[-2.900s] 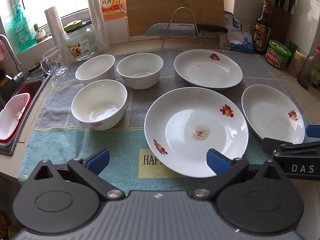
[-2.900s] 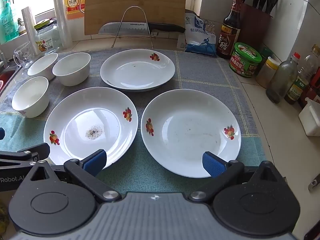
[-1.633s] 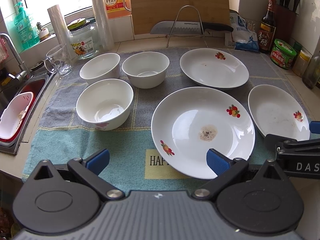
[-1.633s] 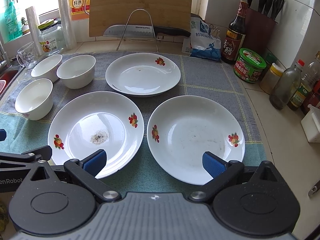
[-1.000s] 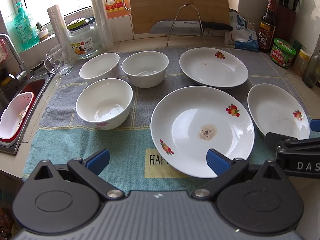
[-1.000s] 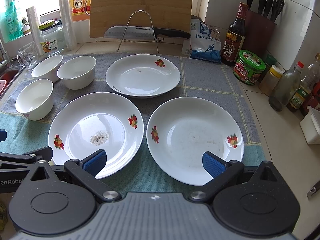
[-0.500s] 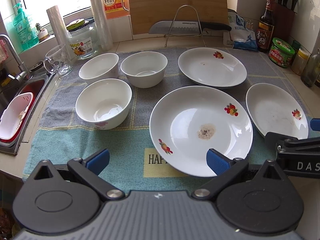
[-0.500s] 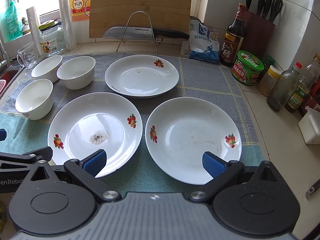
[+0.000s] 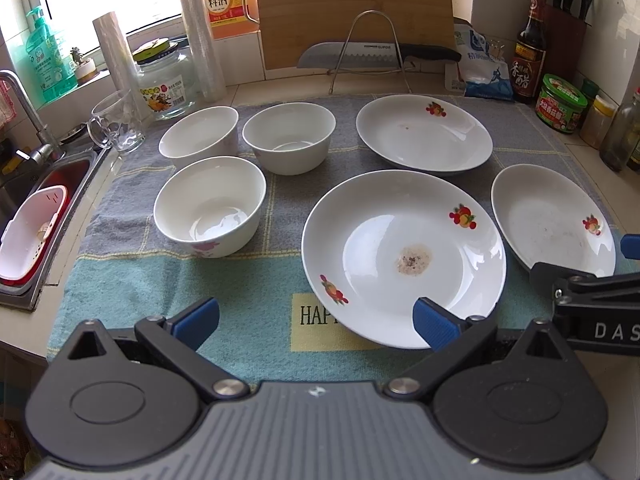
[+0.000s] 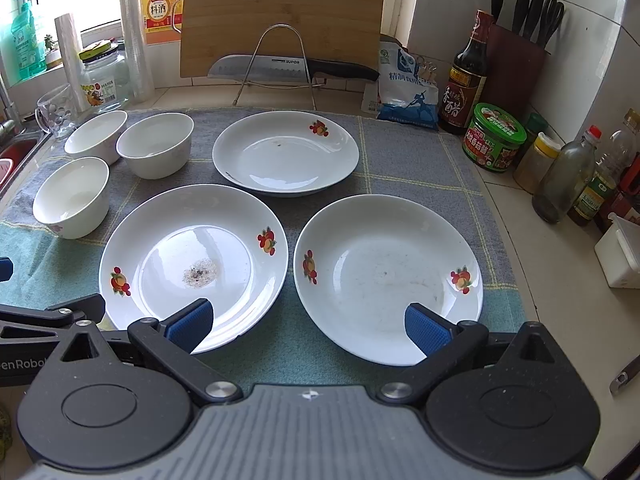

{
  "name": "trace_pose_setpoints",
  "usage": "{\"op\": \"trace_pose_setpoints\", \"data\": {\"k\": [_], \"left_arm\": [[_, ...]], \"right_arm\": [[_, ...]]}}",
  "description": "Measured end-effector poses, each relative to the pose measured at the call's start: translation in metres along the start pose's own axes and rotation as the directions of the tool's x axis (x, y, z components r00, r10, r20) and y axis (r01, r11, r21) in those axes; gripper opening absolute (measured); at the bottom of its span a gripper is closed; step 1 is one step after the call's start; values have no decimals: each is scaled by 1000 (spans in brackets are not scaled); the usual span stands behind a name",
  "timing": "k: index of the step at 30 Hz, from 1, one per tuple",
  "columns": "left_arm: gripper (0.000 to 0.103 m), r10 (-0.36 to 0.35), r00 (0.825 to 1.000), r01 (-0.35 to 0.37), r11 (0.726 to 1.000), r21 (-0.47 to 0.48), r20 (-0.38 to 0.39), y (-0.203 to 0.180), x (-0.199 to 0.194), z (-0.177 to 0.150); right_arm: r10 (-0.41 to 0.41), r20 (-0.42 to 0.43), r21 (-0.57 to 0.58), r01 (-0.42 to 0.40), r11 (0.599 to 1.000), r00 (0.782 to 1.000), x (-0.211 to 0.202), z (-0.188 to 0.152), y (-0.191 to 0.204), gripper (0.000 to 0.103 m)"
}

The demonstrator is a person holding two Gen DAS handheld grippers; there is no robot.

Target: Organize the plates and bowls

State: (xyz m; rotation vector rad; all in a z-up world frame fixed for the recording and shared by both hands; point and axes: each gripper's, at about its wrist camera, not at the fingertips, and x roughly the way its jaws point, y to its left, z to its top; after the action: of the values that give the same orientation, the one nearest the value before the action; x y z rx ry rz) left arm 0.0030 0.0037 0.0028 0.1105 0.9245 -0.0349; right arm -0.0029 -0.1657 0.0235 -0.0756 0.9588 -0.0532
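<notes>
Three white plates with fruit prints lie on a towel: a large one with a dirty spot (image 9: 404,258) (image 10: 194,266), a far one (image 9: 424,132) (image 10: 286,152) and a right one (image 9: 552,220) (image 10: 388,276). Three white bowls stand at the left: near (image 9: 210,206) (image 10: 72,196), far left (image 9: 198,132) (image 10: 96,134), far middle (image 9: 289,136) (image 10: 156,144). My left gripper (image 9: 316,320) is open and empty, above the towel's near edge before the large plate. My right gripper (image 10: 308,326) is open and empty, before the right plate.
A sink with a white-red basket (image 9: 28,236) lies at the left. A glass mug (image 9: 118,122), a jar (image 9: 166,84), a cutting board (image 10: 280,12) and a knife on a wire stand (image 10: 292,68) line the back. Bottles and jars (image 10: 560,176) crowd the right counter.
Both grippers have drifted only slightly; the view shifts a little. The plates and bowls have not moved, and both grippers stay open.
</notes>
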Motion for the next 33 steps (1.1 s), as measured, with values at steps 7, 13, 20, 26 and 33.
{"op": "trace_pose_setpoints", "data": {"k": [7,13,20,26,33], "left_arm": [[102,-30,1000,29,999,26,9,3,-1,3],[102,-57,998,55,996,66,22,7,3,9],[102,-97,995,92,988,124,34,17,11,18],[102,-157,987,147,970,194,35,20,20,24],[102,-260,966,249,930,269,6,10,30,31]], "right_arm": [[-16,11,8,16,1000,1000,-5,-2,4,103],[-33,13,15,32,999,999,-6,-2,8,103],[-57,24,40,56,998,998,-4,1,11,103],[-85,28,55,83,995,996,3,2,8,103],[-149,18,94,146,985,989,3,-10,-10,103]]}}
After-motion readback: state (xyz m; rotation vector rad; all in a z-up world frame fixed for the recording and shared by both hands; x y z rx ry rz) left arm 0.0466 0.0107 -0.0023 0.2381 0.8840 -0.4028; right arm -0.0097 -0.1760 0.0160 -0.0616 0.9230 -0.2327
